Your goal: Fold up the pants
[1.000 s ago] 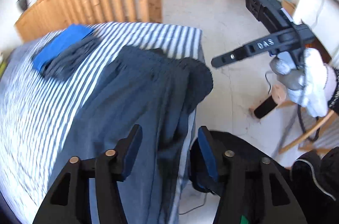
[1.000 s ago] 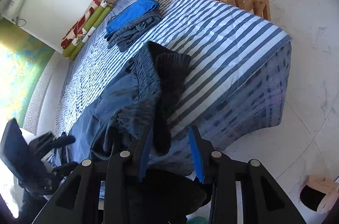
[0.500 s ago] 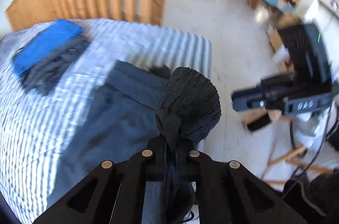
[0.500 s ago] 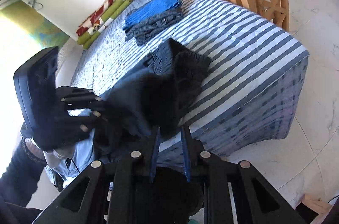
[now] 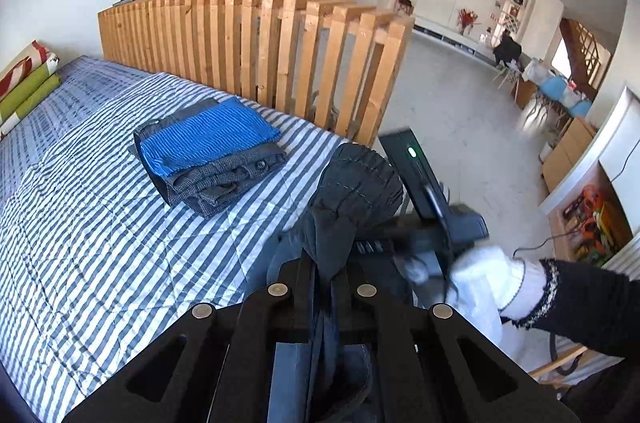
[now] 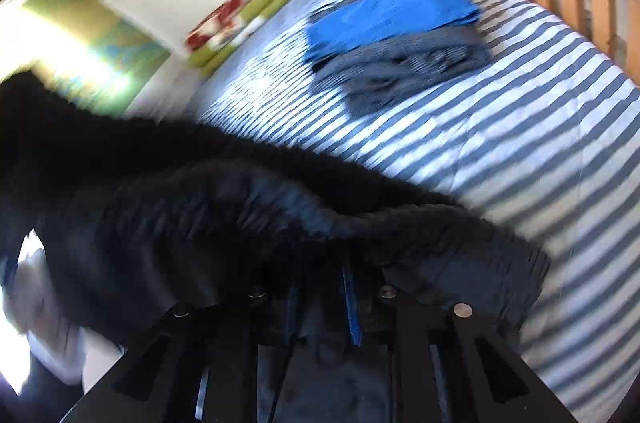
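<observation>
dark pants [image 5: 352, 191] — between both grippers' jaws

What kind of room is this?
Probably a bedroom corner of an open-plan home: a bed with a striped cover, rolled bedding by the wall, folded clothes stacked on it, and a living area beyond the wooden slat partition.

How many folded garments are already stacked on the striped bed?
2: a folded bright blue ribbed garment lies on top of a folded grey tweed garment with a button, stacked near the wooden slat partition. More could be hidden beneath.
</observation>
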A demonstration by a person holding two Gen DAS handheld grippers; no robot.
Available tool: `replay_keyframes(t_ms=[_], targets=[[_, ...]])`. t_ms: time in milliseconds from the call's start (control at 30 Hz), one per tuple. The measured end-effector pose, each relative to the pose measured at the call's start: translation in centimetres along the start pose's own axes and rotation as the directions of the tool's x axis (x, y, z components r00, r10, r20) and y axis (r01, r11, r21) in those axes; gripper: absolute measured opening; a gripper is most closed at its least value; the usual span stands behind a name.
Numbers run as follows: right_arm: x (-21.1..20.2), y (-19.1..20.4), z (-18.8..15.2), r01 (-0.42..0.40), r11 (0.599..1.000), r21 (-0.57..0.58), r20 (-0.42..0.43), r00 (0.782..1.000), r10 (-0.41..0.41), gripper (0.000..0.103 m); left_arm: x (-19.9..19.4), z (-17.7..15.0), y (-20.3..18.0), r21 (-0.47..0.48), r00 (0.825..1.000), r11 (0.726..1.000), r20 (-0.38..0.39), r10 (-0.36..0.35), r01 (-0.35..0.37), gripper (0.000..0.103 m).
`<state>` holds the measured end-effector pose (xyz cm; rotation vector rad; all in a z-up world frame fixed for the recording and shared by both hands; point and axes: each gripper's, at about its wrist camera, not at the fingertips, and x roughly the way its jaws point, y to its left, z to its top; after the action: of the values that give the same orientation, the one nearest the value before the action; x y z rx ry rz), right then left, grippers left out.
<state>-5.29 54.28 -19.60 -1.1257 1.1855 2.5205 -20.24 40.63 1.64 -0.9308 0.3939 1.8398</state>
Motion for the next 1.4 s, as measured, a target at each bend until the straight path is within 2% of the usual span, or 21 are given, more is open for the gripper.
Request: replay_keyframes(t_ms=[67,133,233,333,433,500,567,633,667,700,833,933,1033,1133,1167,1233,1267,1300,1333,1400], targets=[[1.0,-2.0,1.7,0.043,0.995,0.093,0.019,0.999,-0.045,0.015,2.3,-1.5,-1.4,0.024,0.999,0.999,-0.043,-0.023,0.024,0.005],[0.9,-3.8,2.2,0.038,0.988,0.147,0.013,0.999,-0.041,0.015,5.0,-2.8,-3.2,0.048,0.994,0.996,-0.083,-0.065,0.069,0.004],[-1.0,-6.6,1.3,0.03,0.983,0.181,0.016,0.999,-0.034,0.015,8.9,-4.8,-6.2,0.12,0.986,0.986,-0.137,-0.099,0.116,0.004],[-3.8,-9.9,-0.8,0.032,0.969,0.246,0.01,0.999,-0.035,0.02,13.0,-7.0,-8.9,0.144,0.965,0.976,-0.228,-0.129,0.164,0.005],[-6.0,-12.4,-2.4,0.027,0.953,0.302,-0.003,1.0,-0.028,0.02,16.1,-8.5,-10.6,0.143,0.944,0.973,-0.304,-0.132,0.183,0.013],[-6.9,-12.6,-3.5,0.005,0.952,0.305,-0.01,1.0,-0.002,0.02,16.4,-8.9,-11.0,0.108,0.938,0.974,-0.31,-0.158,0.199,0.021],[-7.4,-12.1,-4.1,-0.009,0.959,0.284,-0.017,1.0,0.014,0.021,15.0,-8.8,-10.9,0.08,0.944,0.975,-0.276,-0.18,0.209,0.033],[-7.5,-10.9,-4.4,-0.036,0.969,0.246,-0.03,0.999,0.045,0.034,12.5,-9.2,-10.5,0.044,0.953,0.976,-0.229,-0.198,0.214,0.044],[-7.6,-10.3,-4.6,-0.037,0.973,0.226,-0.039,0.998,0.047,0.045,10.7,-9.6,-10.0,0.03,0.958,0.977,-0.202,-0.202,0.212,0.049],[-7.4,-9.4,-4.7,-0.028,0.98,0.197,-0.048,0.998,0.038,0.047,9.1,-10.2,-9.6,0.023,0.964,0.979,-0.178,-0.195,0.203,0.05],[-5.8,-6.5,-5.0,0.043,0.996,0.082,-0.109,0.993,-0.034,0.047,1.4,-14.1,-6.6,-0.059,0.99,0.994,-0.106,-0.094,0.088,0.05],[-5.3,-4.6,-5.3,0.159,0.987,-0.002,-0.082,0.984,-0.158,0.047,-4.9,-18.5,-2.9,-0.185,0.995,0.98,-0.079,0.061,-0.074,0.051],[-5.7,-2.5,-5.3,0.178,0.983,-0.034,-0.035,0.983,-0.179,0.047,-11.6,-23.1,2.2,-0.352,0.971,0.906,-0.071,0.227,-0.237,0.051],[-5.8,2.1,-5.2,0.19,0.97,-0.149,0.004,0.981,-0.192,0.047,-18.3,-28.0,7.7,-0.504,0.913,0.773,-0.085,0.398,-0.384,0.052],[-5.6,4.0,-5.4,0.18,0.963,-0.202,0.005,0.983,-0.183,0.047,-20.6,-29.7,9.5,-0.556,0.891,0.72,-0.091,0.444,-0.415,0.054],[-4.5,8.4,-6.1,0.136,0.942,-0.306,-0.015,0.989,-0.148,0.047,-24.4,-32.8,12.3,-0.641,0.857,0.625,-0.105,0.504,-0.446,0.057],[-4.0,10.4,-6.7,0.111,0.93,-0.351,-0.029,0.991,-0.129,0.047,-26.6,-34.6,13.6,-0.682,0.828,0.562,-0.114,0.55,-0.467,0.057],[-3.1,12.9,-7.5,0.077,0.915,-0.397,-0.048,0.993,-0.105,0.047,-28.3,-36.2,14.5,-0.718,0.806,0.51,-0.121,0.579,-0.474,0.057],[-2.2,14.9,-7.9,0.049,0.903,-0.427,-0.066,0.994,-0.085,0.047,-29.9,-37.9,15.5,-0.75,0.792,0.466,-0.124,0.597,-0.468,0.057],[0.0,19.4,-9.5,-0.015,0.869,-0.494,-0.097,0.995,-0.038,0.047,-32.7,-41.5,16.9,-0.797,0.776,0.399,-0.133,0.617,-0.454,0.057]])
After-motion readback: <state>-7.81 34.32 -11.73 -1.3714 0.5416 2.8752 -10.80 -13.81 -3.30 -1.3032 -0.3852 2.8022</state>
